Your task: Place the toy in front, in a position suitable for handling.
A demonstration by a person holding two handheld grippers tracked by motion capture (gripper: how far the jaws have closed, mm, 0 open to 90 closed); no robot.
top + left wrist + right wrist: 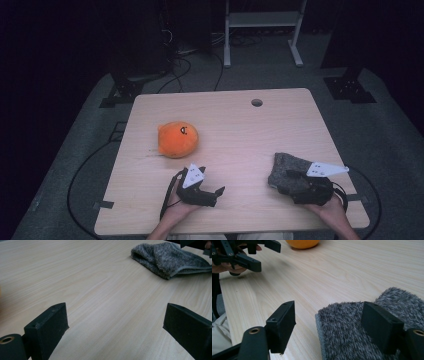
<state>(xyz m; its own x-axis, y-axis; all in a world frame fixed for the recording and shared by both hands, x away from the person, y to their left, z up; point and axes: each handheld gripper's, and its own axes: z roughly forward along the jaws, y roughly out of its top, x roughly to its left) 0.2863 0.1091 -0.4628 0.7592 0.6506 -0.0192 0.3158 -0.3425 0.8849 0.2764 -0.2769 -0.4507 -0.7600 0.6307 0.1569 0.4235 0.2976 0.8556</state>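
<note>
While the grey fuzzy cloth (289, 172) lies folded on the near right part of the wooden table (235, 135), the right gripper (328, 322) sits right at its near edge. Seen from the right gripper view, its two black jaws stand wide apart. One jaw is over the fuzzy cloth and the other is over bare wood beside it, and the edge of the cloth lies between them. The jaws are not squeezing the cloth, so nothing is held. From the high view, the person's right hand (330, 207) holds this gripper at the near right corner of the table. The left gripper (212, 192) is near the front edge of the table, a bit left of the middle, held in the person's left hand (177, 205). Seen from the left gripper view, its jaws are spread wide too, with just bare wood between them, and the cloth lies well ahead of them. An orange plush toy (177, 139) with a small dark eye sits on the left half of the table, farther back than the left gripper and well apart from the cloth. A round hole (256, 102) is in the far part of the table top.
</note>
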